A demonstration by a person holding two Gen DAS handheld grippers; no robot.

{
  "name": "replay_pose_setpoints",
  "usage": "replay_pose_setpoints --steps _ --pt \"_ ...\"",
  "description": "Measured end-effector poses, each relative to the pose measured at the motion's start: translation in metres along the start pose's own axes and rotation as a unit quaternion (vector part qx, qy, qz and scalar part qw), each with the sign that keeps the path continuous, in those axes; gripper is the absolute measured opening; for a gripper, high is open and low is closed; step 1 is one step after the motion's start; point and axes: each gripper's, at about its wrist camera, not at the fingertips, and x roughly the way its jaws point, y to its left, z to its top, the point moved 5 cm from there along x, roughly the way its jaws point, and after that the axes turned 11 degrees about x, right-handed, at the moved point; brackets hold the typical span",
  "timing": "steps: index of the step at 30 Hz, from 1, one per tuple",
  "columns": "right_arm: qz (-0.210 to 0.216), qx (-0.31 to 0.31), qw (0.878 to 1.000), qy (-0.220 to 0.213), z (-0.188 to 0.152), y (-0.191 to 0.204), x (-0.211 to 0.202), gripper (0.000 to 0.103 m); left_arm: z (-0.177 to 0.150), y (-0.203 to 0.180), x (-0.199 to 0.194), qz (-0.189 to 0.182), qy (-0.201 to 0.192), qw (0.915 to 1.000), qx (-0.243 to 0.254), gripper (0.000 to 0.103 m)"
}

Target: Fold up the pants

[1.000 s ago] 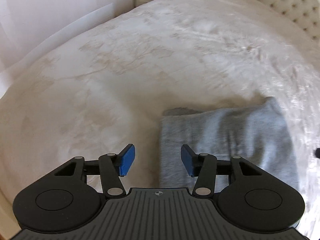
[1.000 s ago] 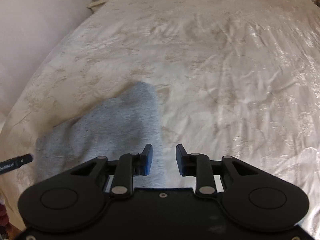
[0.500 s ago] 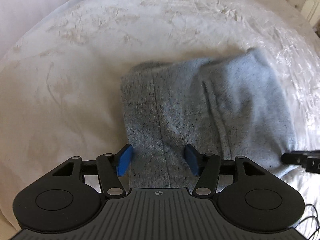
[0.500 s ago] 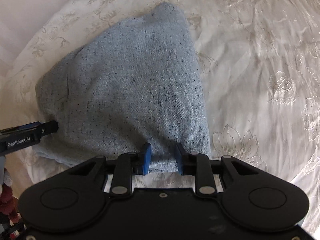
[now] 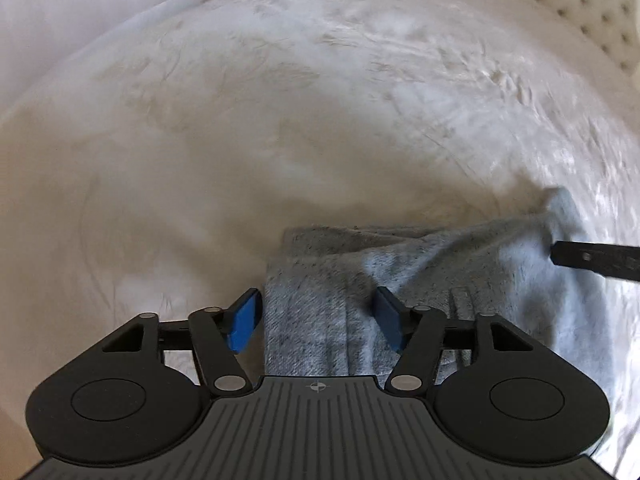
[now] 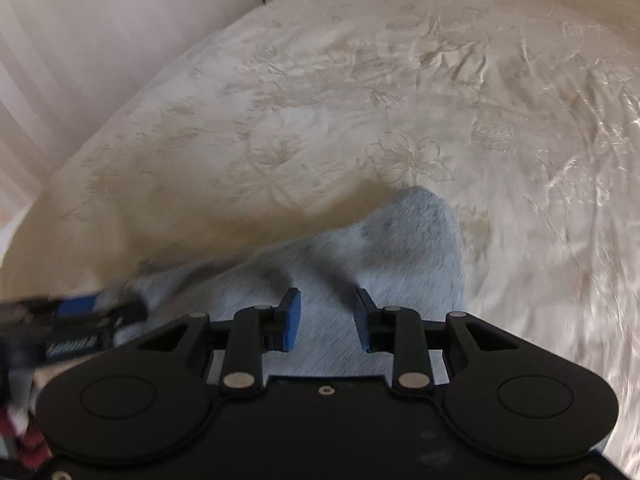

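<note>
Between both grippers' parted, empty jaws lie the folded grey pants [image 5: 420,280].

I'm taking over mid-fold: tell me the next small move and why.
Probably lower the left gripper a little and close it on the near left edge of the grey pants. Its jaws have just been opening and stand apart over that edge, pressing nothing. The right gripper hangs open over the other end on the bedspread.

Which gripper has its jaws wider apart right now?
The left gripper: its blue pads straddle the edge of the grey pants. The right gripper shows a narrower gap.
</note>
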Motion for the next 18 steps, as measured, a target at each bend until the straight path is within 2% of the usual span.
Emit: replay_pose_setpoints --steps 7,12,15,17,18 --pt "-0.049 0.028 0.998 0.010 0.025 -0.028 0.036 0.029 -0.002 0.003 0.003 0.000 0.005 0.9997 -0.023 0.069" --pt "-0.070 0.055 0.996 -0.004 0.038 -0.040 0.034 0.029 -0.001 0.004 0.001 0.002 0.008 0.9997 -0.024 0.070" --pt "-0.070 0.056 0.995 -0.031 0.043 -0.040 0.017 0.035 0.004 0.002 -0.005 0.007 -0.001 0.9998 -0.019 0.068" --pt "-0.053 0.050 0.996 -0.055 0.039 -0.037 -0.007 0.051 0.007 -0.002 -0.018 0.014 -0.012 0.9998 -0.009 0.067" --pt "-0.044 0.043 0.996 -0.066 0.035 -0.034 -0.019 0.055 0.008 -0.004 -0.025 0.015 -0.019 0.9997 -0.006 0.067"
